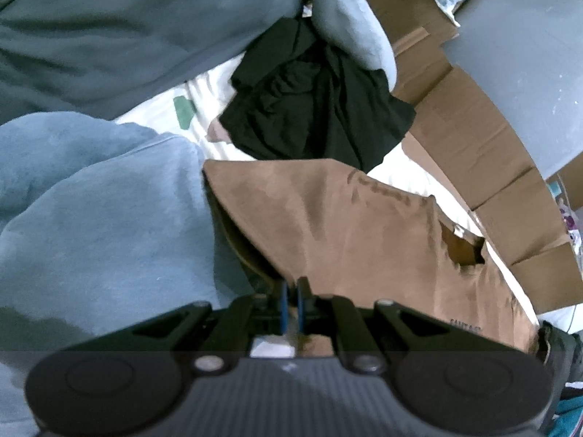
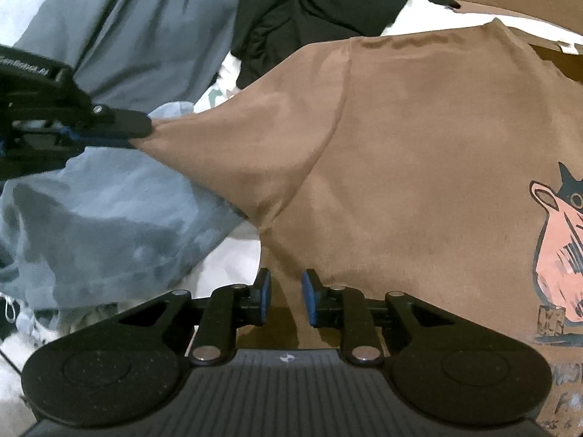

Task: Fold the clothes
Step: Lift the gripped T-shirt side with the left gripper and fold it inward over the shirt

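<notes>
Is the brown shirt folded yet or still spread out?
Still spread. The brown shirt lies open with its print face up; the left gripper pulls one sleeve out sideways. No fold shows.

I make out only "GenRobot.AI" on the left gripper (image 2: pixel 140 134); the brown shirt's (image 2: pixel 419 145) lettering is too blurred.
</notes>
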`<state>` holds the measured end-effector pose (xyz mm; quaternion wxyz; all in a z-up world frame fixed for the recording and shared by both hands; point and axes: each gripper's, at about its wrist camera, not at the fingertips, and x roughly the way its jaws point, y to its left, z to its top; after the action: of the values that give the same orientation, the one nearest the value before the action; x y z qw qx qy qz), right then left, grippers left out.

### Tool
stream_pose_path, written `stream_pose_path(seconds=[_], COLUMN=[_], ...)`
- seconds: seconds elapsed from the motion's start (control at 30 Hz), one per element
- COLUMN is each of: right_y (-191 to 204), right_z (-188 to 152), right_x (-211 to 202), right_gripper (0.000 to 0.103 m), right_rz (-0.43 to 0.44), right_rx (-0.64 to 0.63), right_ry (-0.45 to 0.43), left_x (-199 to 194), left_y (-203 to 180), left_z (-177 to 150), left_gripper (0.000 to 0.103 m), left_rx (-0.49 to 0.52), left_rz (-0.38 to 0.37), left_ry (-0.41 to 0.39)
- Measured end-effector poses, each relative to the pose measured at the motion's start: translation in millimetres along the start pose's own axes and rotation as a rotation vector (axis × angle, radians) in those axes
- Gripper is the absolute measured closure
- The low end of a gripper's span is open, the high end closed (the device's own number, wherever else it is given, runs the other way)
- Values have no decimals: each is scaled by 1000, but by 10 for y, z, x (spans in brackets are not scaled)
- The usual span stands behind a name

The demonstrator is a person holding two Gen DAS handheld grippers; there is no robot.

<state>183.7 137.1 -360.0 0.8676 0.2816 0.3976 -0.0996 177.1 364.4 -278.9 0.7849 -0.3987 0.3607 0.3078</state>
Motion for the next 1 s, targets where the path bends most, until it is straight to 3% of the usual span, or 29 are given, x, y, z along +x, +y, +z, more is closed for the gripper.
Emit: stream_pose_path(seconds=[0.07,0.1,0.33,0.7,1.0], right_y=[-2,-2,28,61,114], right_z=[44,70,171,143,83], right_x=[12,42,199,269,278], right_gripper=[86,92,99,101,100], right_rz=[-3,-7,12,14,2], right_rx=[6,6,4,-8,-87], right_ry=[-16,-13,9,10,-12], left_x=[11,17,67,210,391], left_y=[-21,-32,-140,-356,-558], left_z=[13,20,24,-55,-218], left_gripper=[97,97,98,98,98], left_rx=[3,5,17,55,92], left_rz=[-11,-17,-71,-139,-198], left_ry=[-4,-6,-5,45,133])
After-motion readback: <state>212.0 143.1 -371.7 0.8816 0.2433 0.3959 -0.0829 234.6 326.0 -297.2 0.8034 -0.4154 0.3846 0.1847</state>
